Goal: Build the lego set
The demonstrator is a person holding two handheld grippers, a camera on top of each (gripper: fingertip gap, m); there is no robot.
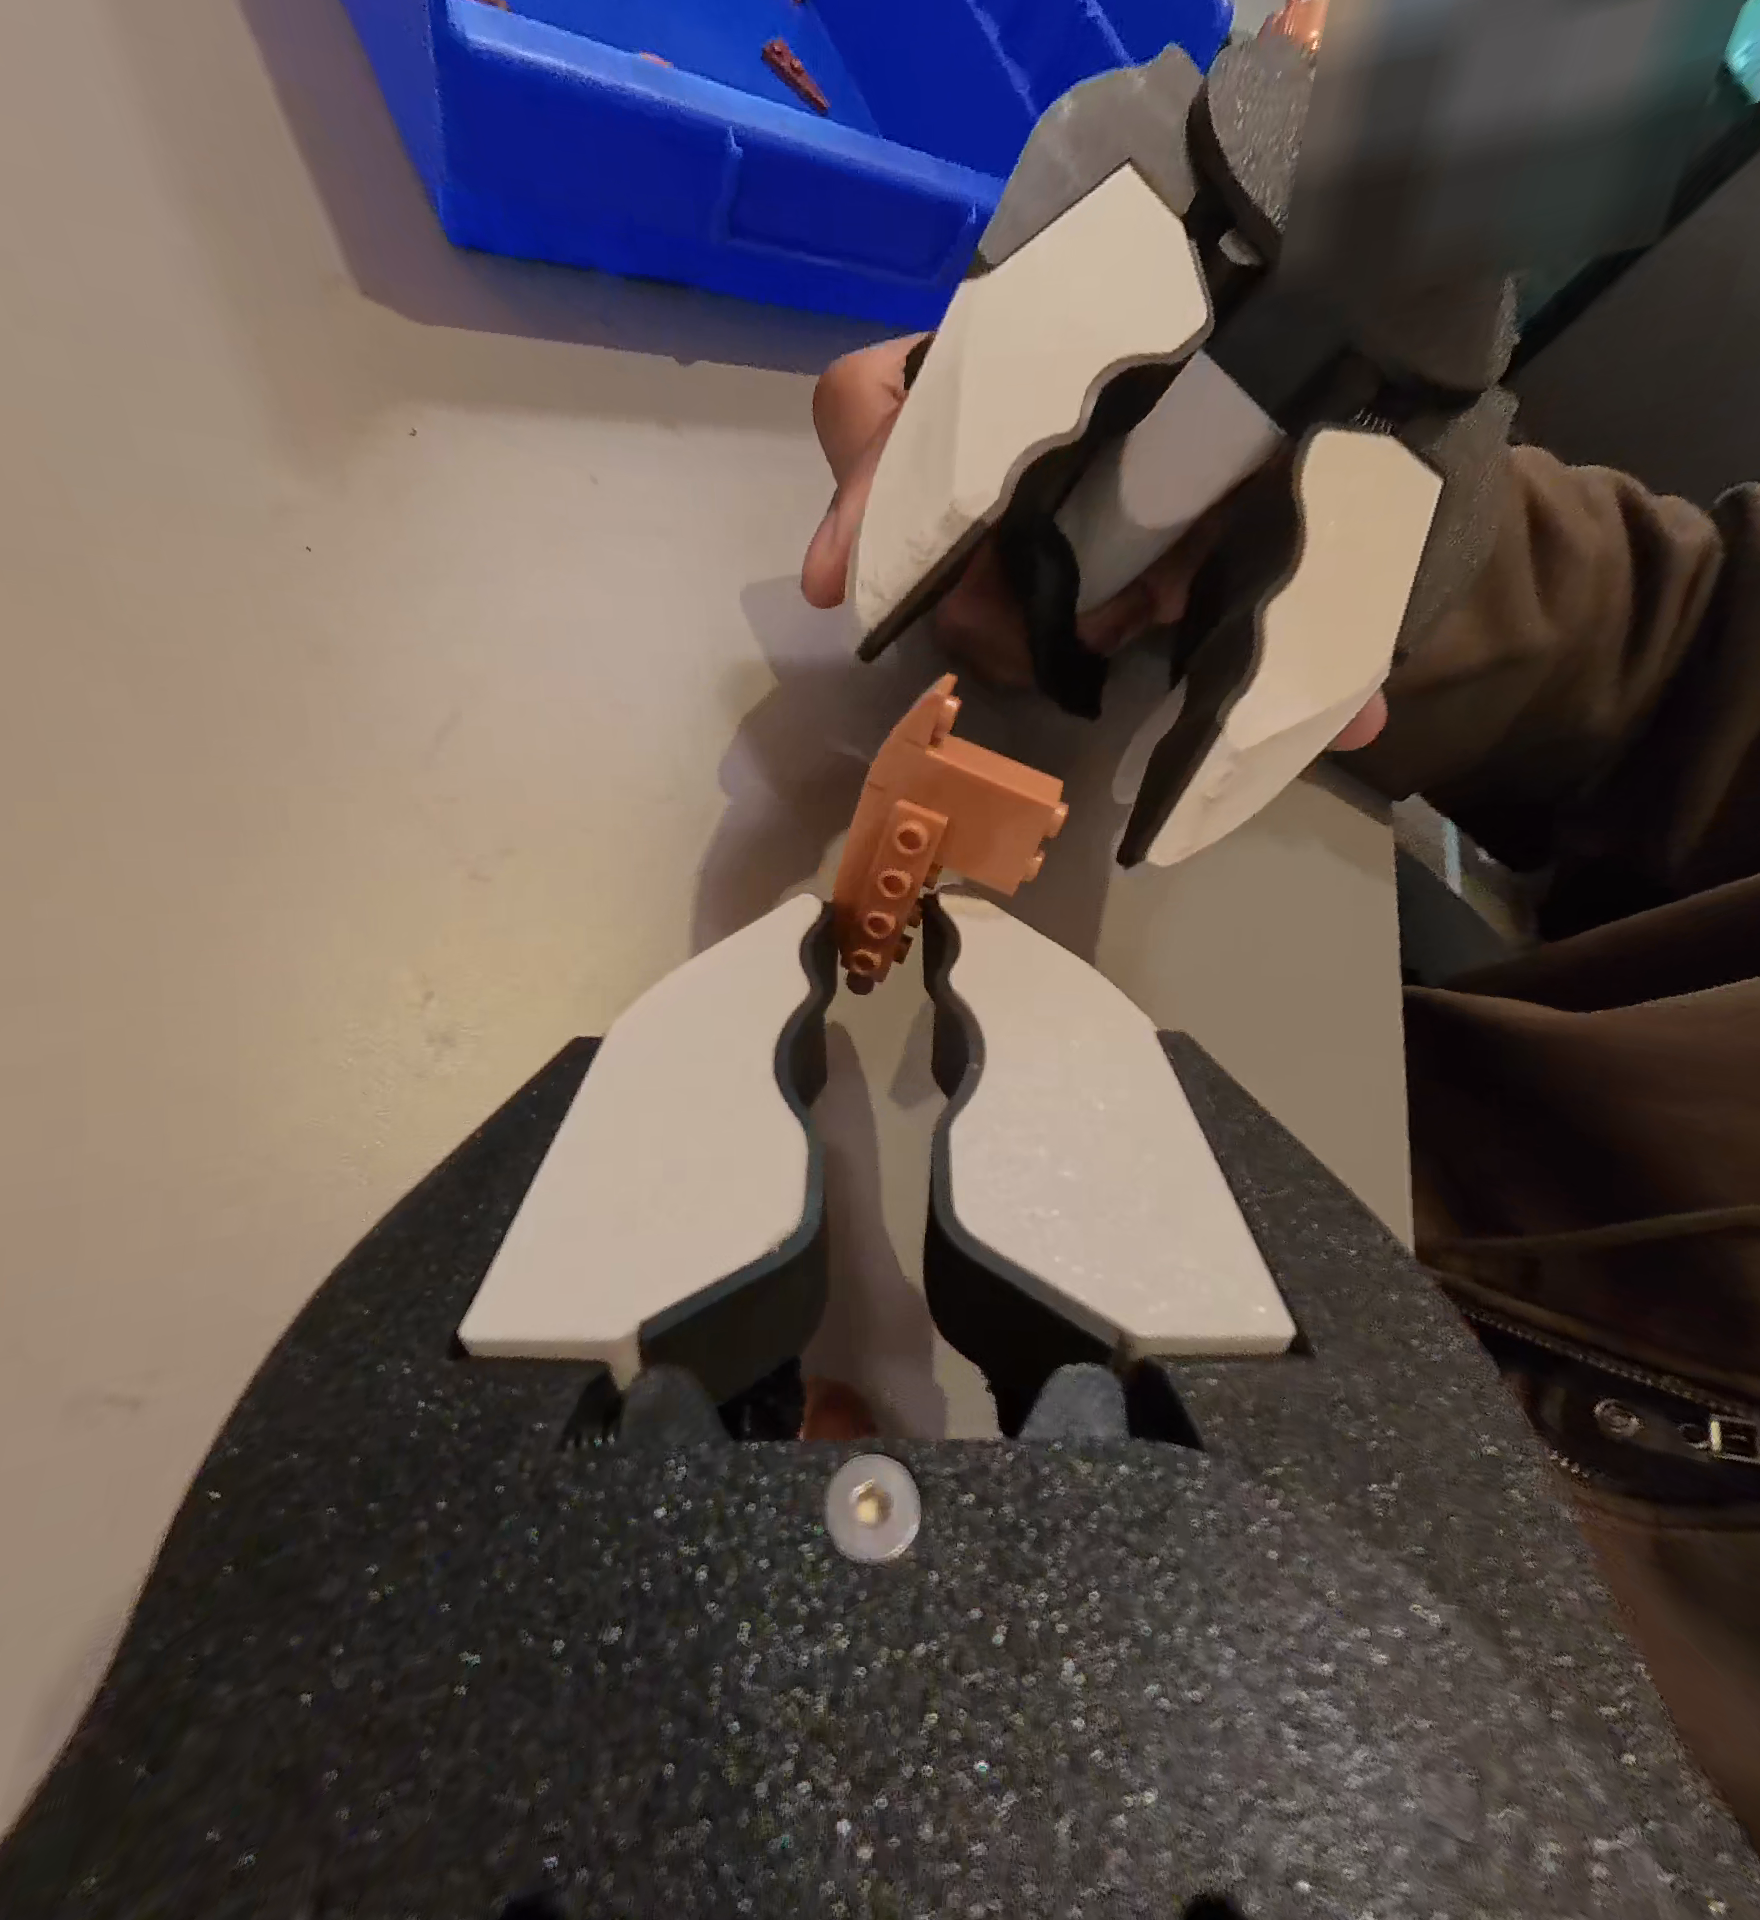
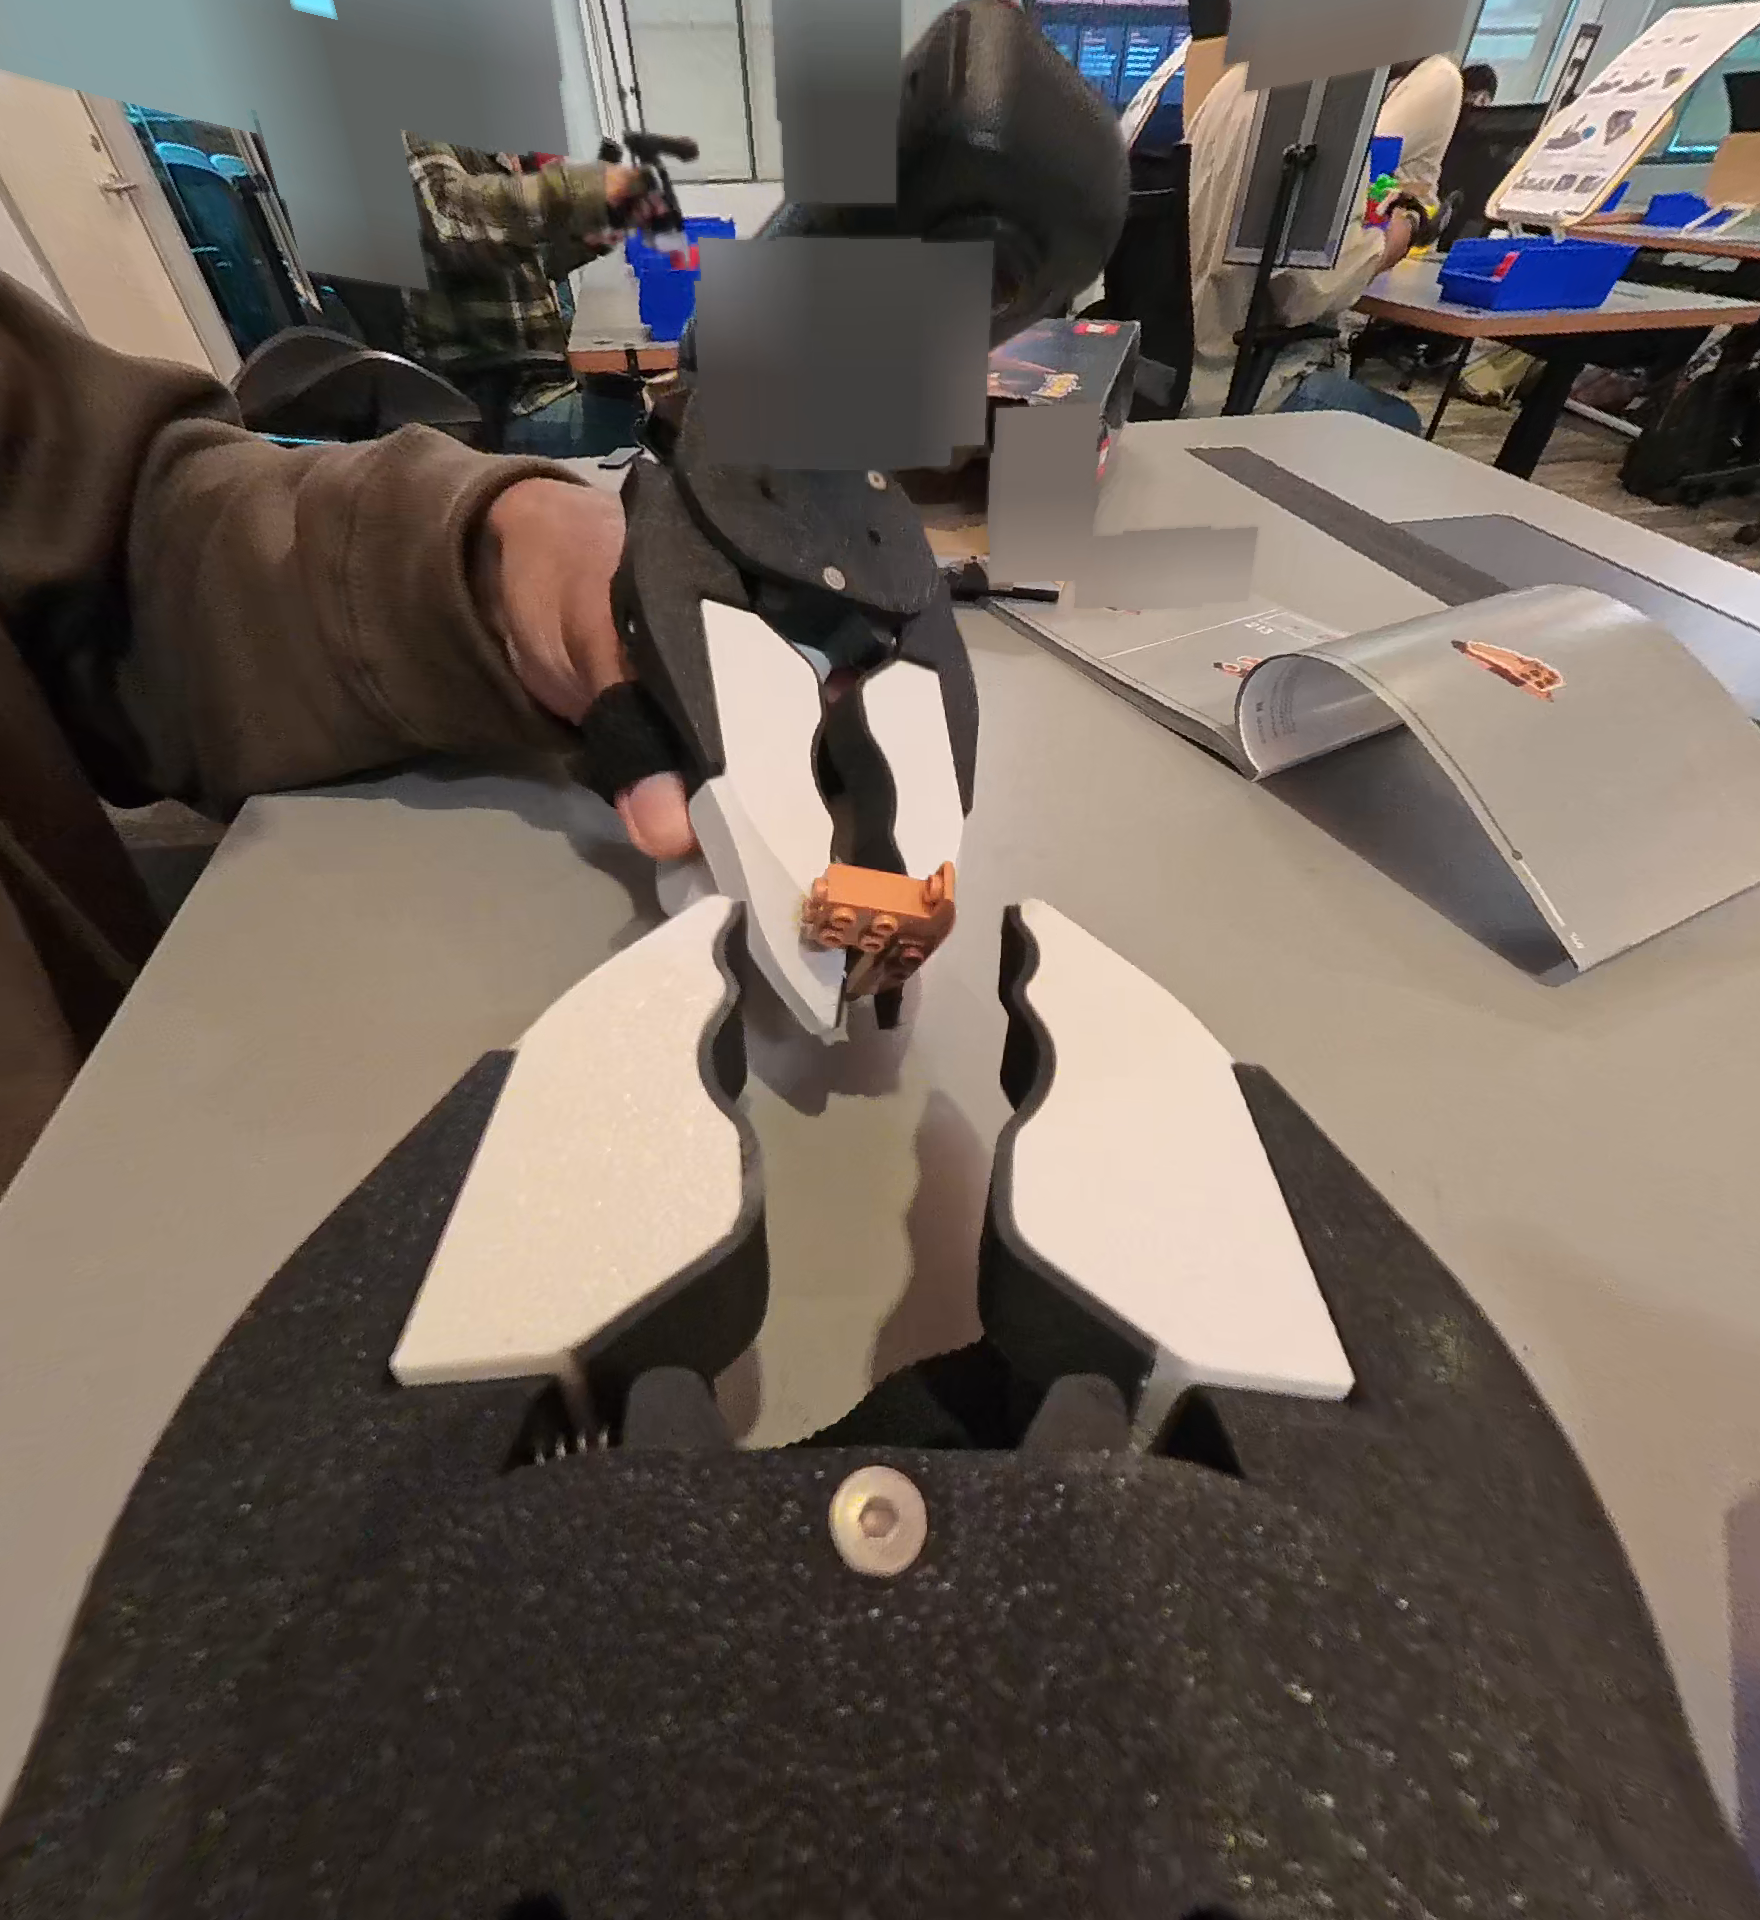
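A small orange-brown lego assembly (image 1: 943, 831) of joined plates with studs is pinched between the tips of my left gripper (image 1: 881, 925), held above the grey table. It also shows in the right wrist view (image 2: 881, 914), clamped in the left gripper (image 2: 871, 987). My right gripper (image 2: 871, 925) is open and empty, its fingers spread on either side just short of the assembly. In the left wrist view the right gripper (image 1: 1001, 748) hovers open above and behind the assembly.
A blue parts bin (image 1: 710, 156) with small brown pieces stands at the far side of the table (image 1: 180, 623). An open instruction booklet (image 2: 1458, 727) lies to the right. A lego box (image 2: 1063, 364) stands behind. Other people sit at tables in the background. One gripper's finger ends stand about 4 cm off the other's.
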